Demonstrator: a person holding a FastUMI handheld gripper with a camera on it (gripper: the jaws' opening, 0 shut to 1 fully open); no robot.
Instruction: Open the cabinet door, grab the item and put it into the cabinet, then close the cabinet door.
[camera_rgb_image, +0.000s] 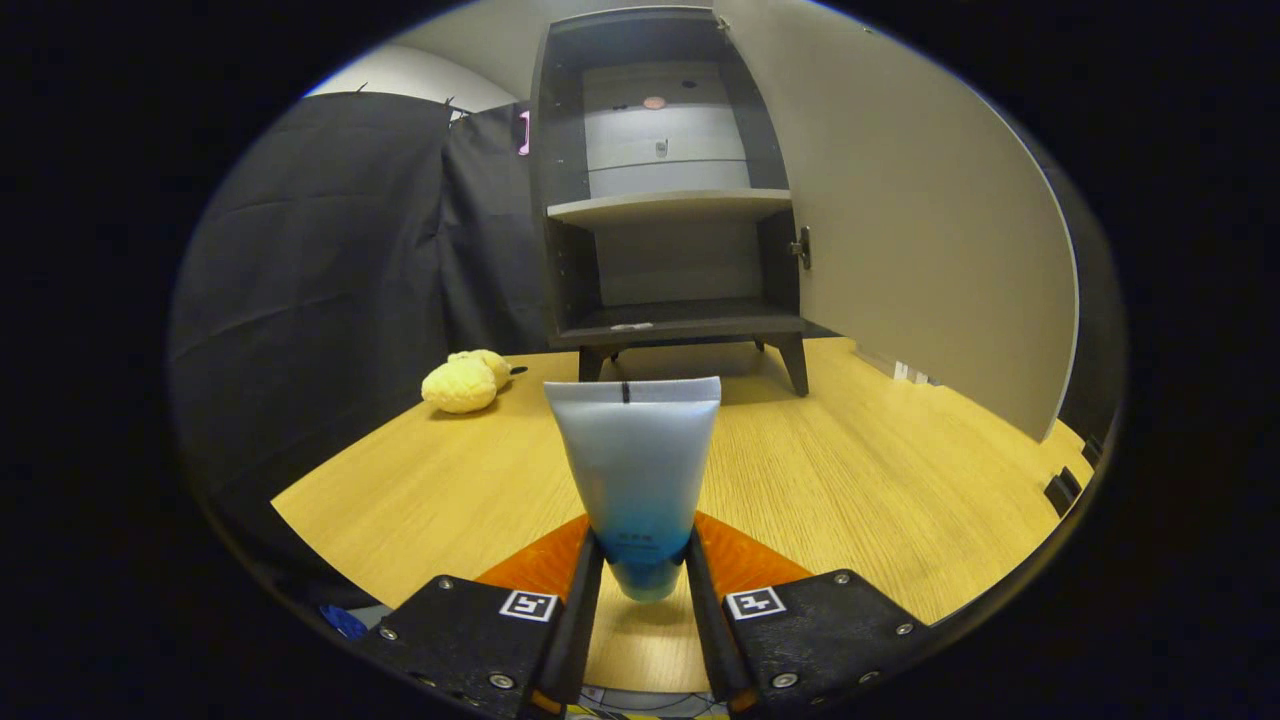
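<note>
1. The pale grey-to-blue soft plastic squeeze tube (637, 480) sits between the fingers of my hand-held gripper (645, 590), cap end down near the fingertips, flat crimped end pointing up toward the cabinet. Whether it hangs clear of the desk or rests on it I cannot tell.

2. I judge the tube light and soft-walled: it should give under pressure, and its smooth skin could slide if the grip is slack. The narrow lower part near the cap looks the firmest place to hold, and that is where the fingers are.

3. Both black fingers (585, 590) press on the tube's lower sides, so the hand-held gripper is clamped on it. I would not squeeze harder, since the body may buckle or the cap may leak.

4. Under it lies the light wooden desk (850, 470), with bare surface between the tube and the cabinet.

5. Ahead stands the dark wooden cabinet on short legs (668, 200), its pale door (930, 230) swung open on the right. A pale middle shelf (670, 207) and the dark bottom shelf (680, 320) both look free enough for the tube.

6. A yellow knitted soft toy (465, 382) lies on the desk left of the cabinet, well apart from my path.
</note>
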